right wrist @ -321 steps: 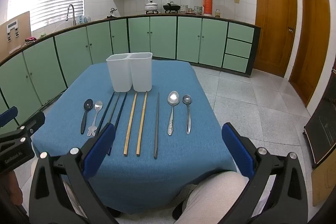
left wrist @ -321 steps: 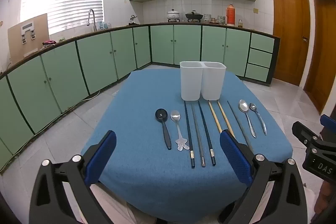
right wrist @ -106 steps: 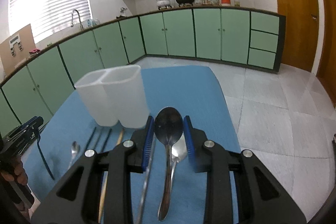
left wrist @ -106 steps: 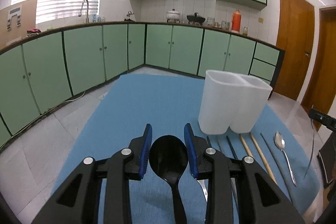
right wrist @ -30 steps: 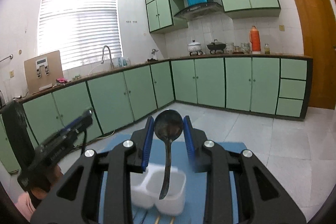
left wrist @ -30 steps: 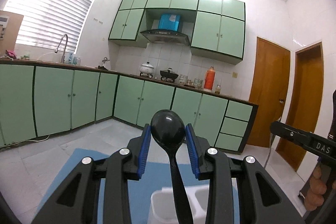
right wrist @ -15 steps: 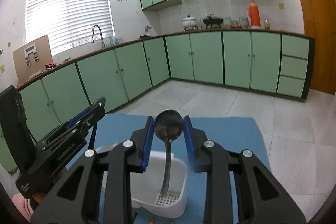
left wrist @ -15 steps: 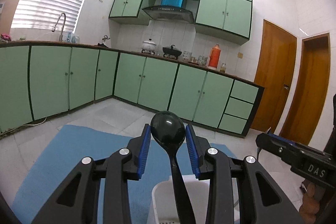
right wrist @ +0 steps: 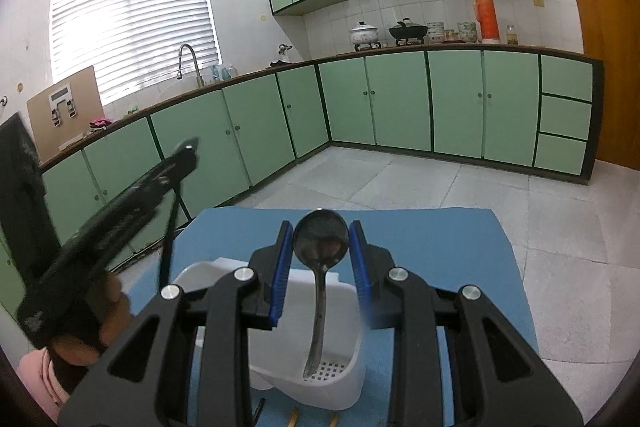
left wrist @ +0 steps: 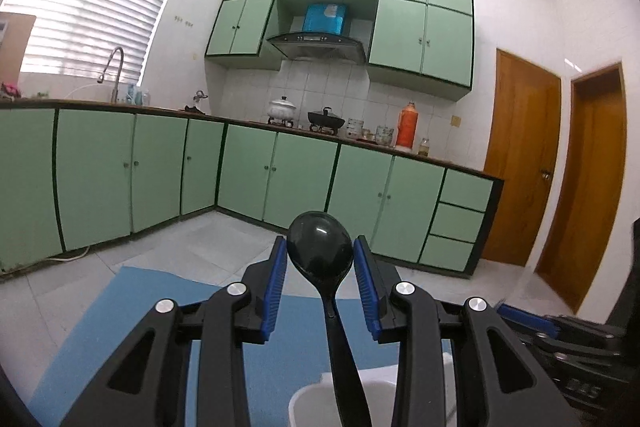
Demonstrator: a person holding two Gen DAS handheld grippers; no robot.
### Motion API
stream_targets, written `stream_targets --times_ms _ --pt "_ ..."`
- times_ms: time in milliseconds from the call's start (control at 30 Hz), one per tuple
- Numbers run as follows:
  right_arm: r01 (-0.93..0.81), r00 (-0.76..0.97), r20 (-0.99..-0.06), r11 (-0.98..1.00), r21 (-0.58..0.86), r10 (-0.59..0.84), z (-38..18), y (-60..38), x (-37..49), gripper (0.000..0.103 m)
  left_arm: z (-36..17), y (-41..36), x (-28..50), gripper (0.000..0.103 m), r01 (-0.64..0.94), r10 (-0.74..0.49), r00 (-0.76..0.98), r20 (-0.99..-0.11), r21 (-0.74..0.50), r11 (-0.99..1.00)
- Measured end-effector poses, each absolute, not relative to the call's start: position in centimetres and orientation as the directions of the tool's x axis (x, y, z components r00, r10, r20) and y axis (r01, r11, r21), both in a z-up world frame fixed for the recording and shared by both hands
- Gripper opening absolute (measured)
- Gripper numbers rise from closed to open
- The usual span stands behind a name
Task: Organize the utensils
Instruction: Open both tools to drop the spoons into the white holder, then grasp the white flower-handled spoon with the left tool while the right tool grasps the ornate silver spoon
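- Green cupboards (right wrist: 400, 99) fill the kitchen behind a blue table (right wrist: 460, 247).
- Left gripper (left wrist: 320, 259) squeezes a black spoon (left wrist: 320, 251), handle down in the white holder (left wrist: 312, 399).
- Right gripper (right wrist: 320, 247) squeezes a metal spoon (right wrist: 320, 241), its handle down in the holder's right cup.

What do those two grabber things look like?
Each gripper is black plastic with ribbed blue pads inside its fingers and round silver bolts on top: left gripper, right gripper. The left one's side carries white lettering. A pink sleeve shows by it.
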State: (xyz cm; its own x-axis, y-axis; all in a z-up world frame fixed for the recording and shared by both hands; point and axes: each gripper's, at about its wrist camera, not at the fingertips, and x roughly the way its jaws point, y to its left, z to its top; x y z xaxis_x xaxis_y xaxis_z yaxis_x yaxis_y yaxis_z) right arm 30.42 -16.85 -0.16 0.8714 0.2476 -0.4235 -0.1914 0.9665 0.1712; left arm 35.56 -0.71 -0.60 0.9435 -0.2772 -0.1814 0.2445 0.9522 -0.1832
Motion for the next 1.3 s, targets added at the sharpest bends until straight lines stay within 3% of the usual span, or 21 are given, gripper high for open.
stream_targets --times_ms 200,567,700,967,1300 --pt "-0.198 0.867 -0.427 0.964 0.177 0.256 -0.4 -17.0 30.4 0.027 -2.4 -1.5 35.3 0.034 0.258 -0.284 0.934 -0.218 -0.141 0.956" --pt "-0.201 0.845 -0.457 0.957 0.207 0.276 -1.6 -16.8 30.4 0.028 -3.2 1.2 34.2 0.036 0.263 -0.326 0.903 -0.279 -0.24 0.934" --pt "-0.193 0.848 -0.454 0.958 0.213 0.271 -1.9 -16.8 29.8 0.033 -3.1 1.7 33.2 0.05 0.264 -0.328 0.905 -0.27 -0.248 0.932" --pt "-0.186 0.863 -0.431 0.96 0.211 0.262 -1.0 -17.6 27.8 0.038 -2.7 2.1 31.0 0.052 0.264 -0.331 0.905 -0.269 -0.256 0.93" --pt "-0.098 0.857 -0.488 0.982 0.16 0.165 -2.9 -18.9 23.0 0.057 -4.3 3.4 26.4 0.076 0.19 -0.27 0.874 -0.404 -0.225 0.955"
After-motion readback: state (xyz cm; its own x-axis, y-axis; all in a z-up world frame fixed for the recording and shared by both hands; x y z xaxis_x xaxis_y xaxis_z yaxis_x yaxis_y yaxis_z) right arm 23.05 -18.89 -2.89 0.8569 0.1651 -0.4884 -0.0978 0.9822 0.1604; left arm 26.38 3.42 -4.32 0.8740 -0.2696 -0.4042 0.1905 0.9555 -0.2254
